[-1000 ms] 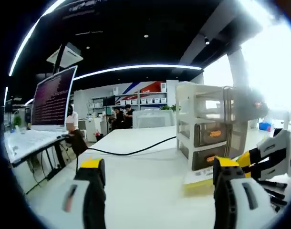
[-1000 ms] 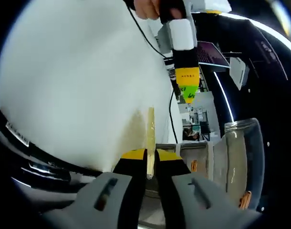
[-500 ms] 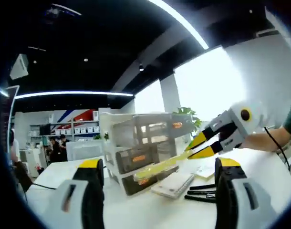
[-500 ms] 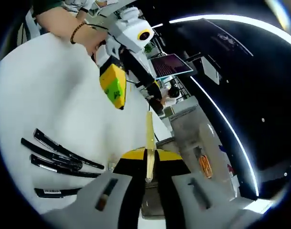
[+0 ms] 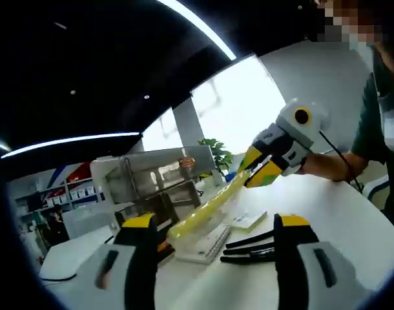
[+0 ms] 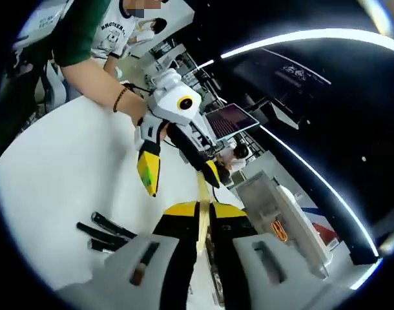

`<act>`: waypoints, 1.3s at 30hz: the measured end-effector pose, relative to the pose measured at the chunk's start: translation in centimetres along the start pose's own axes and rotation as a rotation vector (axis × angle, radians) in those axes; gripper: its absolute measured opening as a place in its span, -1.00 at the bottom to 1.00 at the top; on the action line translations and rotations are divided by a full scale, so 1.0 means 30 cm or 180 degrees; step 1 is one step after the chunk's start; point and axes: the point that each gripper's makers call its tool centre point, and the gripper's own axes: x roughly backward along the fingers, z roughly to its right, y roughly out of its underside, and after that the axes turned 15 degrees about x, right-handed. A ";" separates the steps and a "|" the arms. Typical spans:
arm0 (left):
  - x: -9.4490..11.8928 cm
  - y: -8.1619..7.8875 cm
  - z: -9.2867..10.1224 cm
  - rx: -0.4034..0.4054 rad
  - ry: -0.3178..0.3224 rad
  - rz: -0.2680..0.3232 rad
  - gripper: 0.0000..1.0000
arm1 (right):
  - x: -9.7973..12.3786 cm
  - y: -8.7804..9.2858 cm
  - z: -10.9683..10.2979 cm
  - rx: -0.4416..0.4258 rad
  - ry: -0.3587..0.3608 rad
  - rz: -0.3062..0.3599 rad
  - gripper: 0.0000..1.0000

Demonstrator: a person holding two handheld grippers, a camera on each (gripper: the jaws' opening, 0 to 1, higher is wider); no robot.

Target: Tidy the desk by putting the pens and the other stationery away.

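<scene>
My right gripper (image 6: 201, 208) is shut on a long translucent yellow ruler (image 6: 202, 187), which sticks out forward between its jaws. In the left gripper view the right gripper (image 5: 252, 169) comes in from the right, and its ruler (image 5: 200, 213) slants down toward a clear drawer unit (image 5: 152, 184). My left gripper (image 5: 216, 223) stands open with nothing between its jaws; it hangs above the white desk (image 6: 61, 187) as the left gripper (image 6: 181, 184). Several black pens (image 5: 255, 244) lie on the desk, the same pens (image 6: 106, 231) near the right gripper.
A spiral notebook (image 5: 203, 242) and a small note pad (image 5: 248, 221) lie by the drawer unit (image 6: 281, 216). A laptop (image 6: 232, 119) stands further back. A person's bare forearm (image 6: 97, 77) holds the left gripper. Bare white desk lies to the left.
Both views have swung with the hands. The right gripper still holds the ruler, whose tip now points lower by the drawer unit. The left gripper stays open.
</scene>
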 end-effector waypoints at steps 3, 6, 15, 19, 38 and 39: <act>0.007 -0.013 0.027 -0.0018 0.0107 0.0057 0.14 | 0.012 -0.029 0.004 -0.0292 -0.0023 0.0252 -0.82; -0.002 -0.009 0.071 0.0279 0.0341 0.0021 0.00 | 0.021 -0.022 0.003 -0.0444 -0.0043 0.0349 -0.82; -0.029 0.028 0.119 0.0202 0.0526 -0.0143 -0.48 | 0.030 -0.022 0.014 -0.1050 -0.0031 0.0686 -0.91; -0.033 0.055 0.119 0.0823 0.0644 -0.0144 -0.75 | -0.001 0.042 -0.030 -0.1208 -0.0166 0.0510 -0.93; -0.055 0.153 0.282 0.1228 0.1229 -0.0710 -0.68 | -0.006 -0.145 -0.065 -0.1216 -0.0372 0.1132 -0.92; -0.054 0.152 0.295 0.1188 0.1260 -0.0745 -0.80 | -0.006 -0.147 -0.065 -0.1206 -0.0371 0.1127 -0.92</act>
